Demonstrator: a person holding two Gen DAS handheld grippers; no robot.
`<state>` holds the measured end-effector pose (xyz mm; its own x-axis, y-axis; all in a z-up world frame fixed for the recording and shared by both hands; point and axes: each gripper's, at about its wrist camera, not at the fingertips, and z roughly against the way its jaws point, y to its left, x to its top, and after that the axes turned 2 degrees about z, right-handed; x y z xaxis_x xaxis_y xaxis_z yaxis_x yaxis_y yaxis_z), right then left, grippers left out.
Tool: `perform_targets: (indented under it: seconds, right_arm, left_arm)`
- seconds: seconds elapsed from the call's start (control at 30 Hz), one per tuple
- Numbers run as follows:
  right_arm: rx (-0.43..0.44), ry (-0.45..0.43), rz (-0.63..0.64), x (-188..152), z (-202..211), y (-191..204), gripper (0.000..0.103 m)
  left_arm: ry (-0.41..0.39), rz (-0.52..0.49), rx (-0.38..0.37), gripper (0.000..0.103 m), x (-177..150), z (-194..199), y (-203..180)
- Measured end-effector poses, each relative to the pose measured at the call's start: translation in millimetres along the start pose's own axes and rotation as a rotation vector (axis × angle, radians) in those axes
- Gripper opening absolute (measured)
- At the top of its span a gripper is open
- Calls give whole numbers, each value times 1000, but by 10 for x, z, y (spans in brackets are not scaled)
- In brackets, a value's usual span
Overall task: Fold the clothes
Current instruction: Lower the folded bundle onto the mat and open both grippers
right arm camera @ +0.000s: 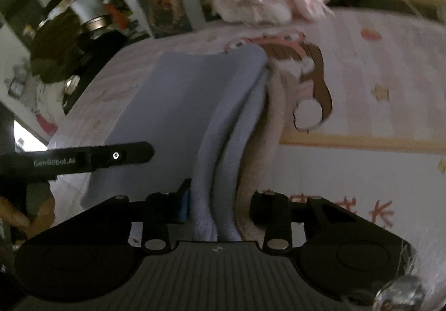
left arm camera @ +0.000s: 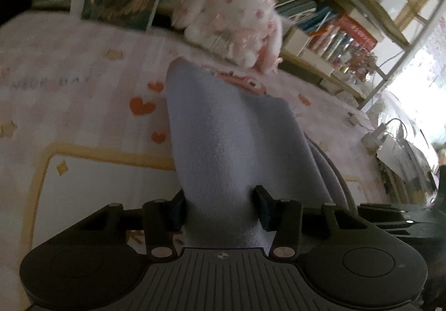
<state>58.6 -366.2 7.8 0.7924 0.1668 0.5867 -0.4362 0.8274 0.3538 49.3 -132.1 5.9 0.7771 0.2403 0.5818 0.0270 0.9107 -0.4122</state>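
Left claw (left arm camera: 220,207) clenched on the blue cloth (left arm camera: 223,138), fabric bunched between both fingers; its near end is hidden under the claw body. Cloth drapes away over the pink patterned bedspread (left arm camera: 69,93). Right claw (right arm camera: 216,206) has doubled cloth layers (right arm camera: 223,143) between its fingers, pressed to the left finger; probably gripping, though the right finger looks slightly apart and blur makes contact hard to judge. Fluffy white-pink plush toy (left arm camera: 237,23) far, beside the bookshelf (left arm camera: 320,4). The other claw's black finger (right arm camera: 111,156) enters from the left, cut off.
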Motion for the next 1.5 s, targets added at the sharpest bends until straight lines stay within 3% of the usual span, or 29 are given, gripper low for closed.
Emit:
perform_targets:
  seconds: [0.23, 0.7, 1.03, 1.23, 1.5]
  right_arm:
    - [1, -58, 85, -24, 177, 25, 34]
    - [33, -71, 133, -155, 441, -282, 34]
    - [46, -59, 144, -222, 477, -302, 34]
    - [11, -73, 147, -185, 398, -83, 34]
    - [-38, -114, 130, -58, 102, 531, 34]
  left_arm:
    - [-36, 7, 6, 47, -24, 107, -157]
    - [-74, -8, 65, 48, -255, 114, -628]
    - [-71, -3, 75, 48, -318, 135, -644]
    - [-74, -25, 45, 48, -217, 200, -390]
    - [-68, -59, -9, 48, 89, 429, 226]
